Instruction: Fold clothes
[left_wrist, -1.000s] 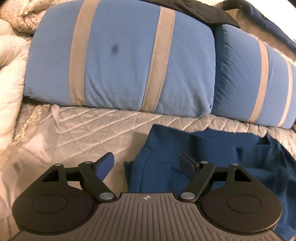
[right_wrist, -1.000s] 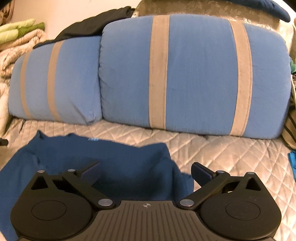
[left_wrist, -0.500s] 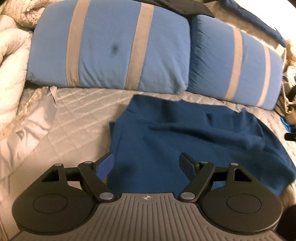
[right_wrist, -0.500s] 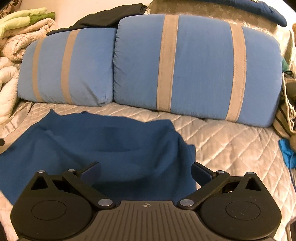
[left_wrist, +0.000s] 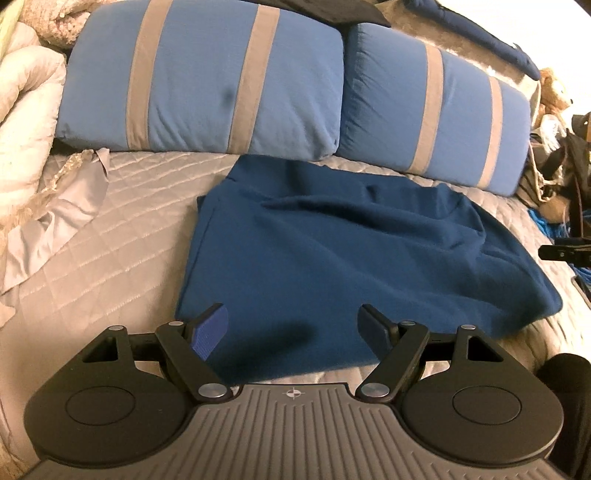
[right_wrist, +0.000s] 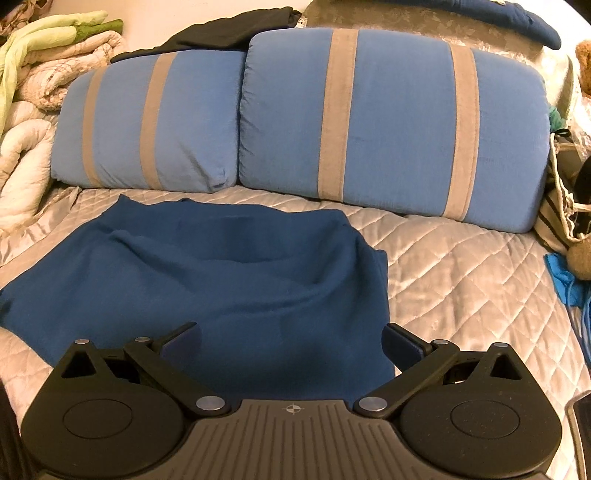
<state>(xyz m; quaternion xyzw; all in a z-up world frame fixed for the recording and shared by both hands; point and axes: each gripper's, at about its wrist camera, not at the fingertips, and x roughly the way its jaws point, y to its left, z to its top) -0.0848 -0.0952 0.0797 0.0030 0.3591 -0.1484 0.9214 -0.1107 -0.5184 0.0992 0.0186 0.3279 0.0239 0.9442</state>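
Black tongs (left_wrist: 293, 326), blue pads (left_wrist: 210, 330), grey ribbed base

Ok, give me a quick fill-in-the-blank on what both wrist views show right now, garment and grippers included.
1. The dark blue garment lies spread on the quilted ____ bedspread.
2. Behind it stand two blue pillows, each with ____ grey stripes.
3. The left gripper and right gripper both have their jaws ____, holding nothing.

Missing words: grey; two; open
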